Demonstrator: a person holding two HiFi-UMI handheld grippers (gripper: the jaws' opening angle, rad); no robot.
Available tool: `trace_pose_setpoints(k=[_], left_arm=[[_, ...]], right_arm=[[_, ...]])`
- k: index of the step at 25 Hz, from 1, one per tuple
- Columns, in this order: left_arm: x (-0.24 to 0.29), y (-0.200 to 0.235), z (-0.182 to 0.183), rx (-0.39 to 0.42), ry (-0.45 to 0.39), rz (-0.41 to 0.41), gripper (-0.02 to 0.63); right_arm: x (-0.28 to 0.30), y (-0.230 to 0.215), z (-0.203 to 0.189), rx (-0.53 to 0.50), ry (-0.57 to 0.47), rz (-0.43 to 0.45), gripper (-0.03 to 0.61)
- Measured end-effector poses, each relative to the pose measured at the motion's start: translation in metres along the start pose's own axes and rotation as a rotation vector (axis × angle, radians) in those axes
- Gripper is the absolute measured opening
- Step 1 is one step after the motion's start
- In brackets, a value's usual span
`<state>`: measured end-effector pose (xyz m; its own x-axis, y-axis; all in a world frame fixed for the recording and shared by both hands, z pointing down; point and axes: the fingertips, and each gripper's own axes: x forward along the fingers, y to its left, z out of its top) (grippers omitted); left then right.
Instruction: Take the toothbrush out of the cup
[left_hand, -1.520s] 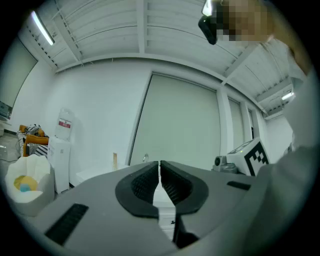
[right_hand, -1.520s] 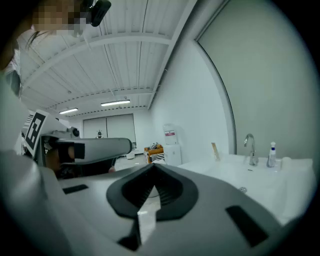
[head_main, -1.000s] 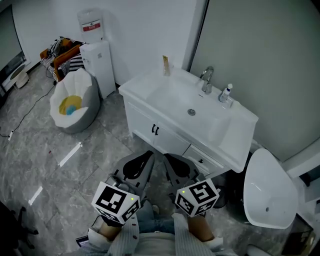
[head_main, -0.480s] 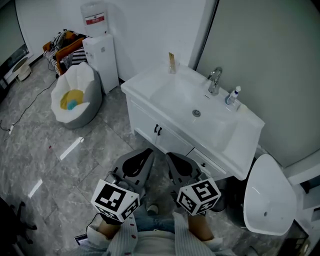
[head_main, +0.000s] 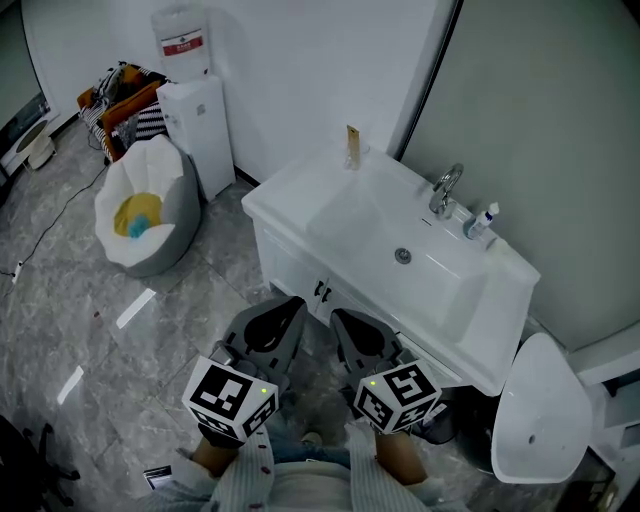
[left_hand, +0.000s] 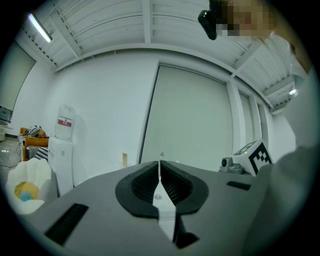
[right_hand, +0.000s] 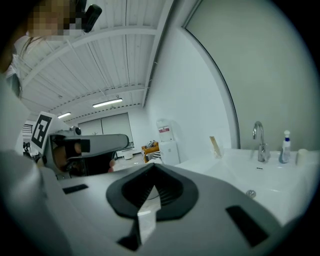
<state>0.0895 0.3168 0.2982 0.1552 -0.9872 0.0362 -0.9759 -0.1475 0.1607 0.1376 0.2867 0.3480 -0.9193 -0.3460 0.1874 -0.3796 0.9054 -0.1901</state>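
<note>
Head view: the toothbrush (head_main: 352, 137) stands upright in the cup (head_main: 354, 159) at twelve o'clock on the tabletop (head_main: 278, 192); the left tool (head_main: 296, 305) and right tool (head_main: 336, 317) are closed, empty.

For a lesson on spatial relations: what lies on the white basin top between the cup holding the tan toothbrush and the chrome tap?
Nothing: the head view shows bare white basin top between the cup and the chrome tap.

The toothbrush (head_main: 352, 139), a pale tan stick, stands nearly upright in a small clear cup (head_main: 354, 160). The cup is hard to make out and sits at the back left corner of the white washbasin counter (head_main: 283, 188).
</note>
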Motion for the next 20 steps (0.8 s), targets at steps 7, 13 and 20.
trace_pose_setpoints(k=[7,13,20], left_arm=[[0.036,0.054,0.015,0.005,0.005,-0.032,0.026],[0.053,0.102,0.023,0.013,-0.002,-0.056,0.026],[0.064,0.143,0.028,0.016,-0.007,-0.09,0.026]], right_arm=[[0.055,-0.025,0.021,0.019,-0.014,-0.044,0.011],[0.095,-0.04,0.03,0.025,-0.033,-0.1,0.011],[0.128,-0.051,0.035,0.031,-0.04,-0.17,0.011]])
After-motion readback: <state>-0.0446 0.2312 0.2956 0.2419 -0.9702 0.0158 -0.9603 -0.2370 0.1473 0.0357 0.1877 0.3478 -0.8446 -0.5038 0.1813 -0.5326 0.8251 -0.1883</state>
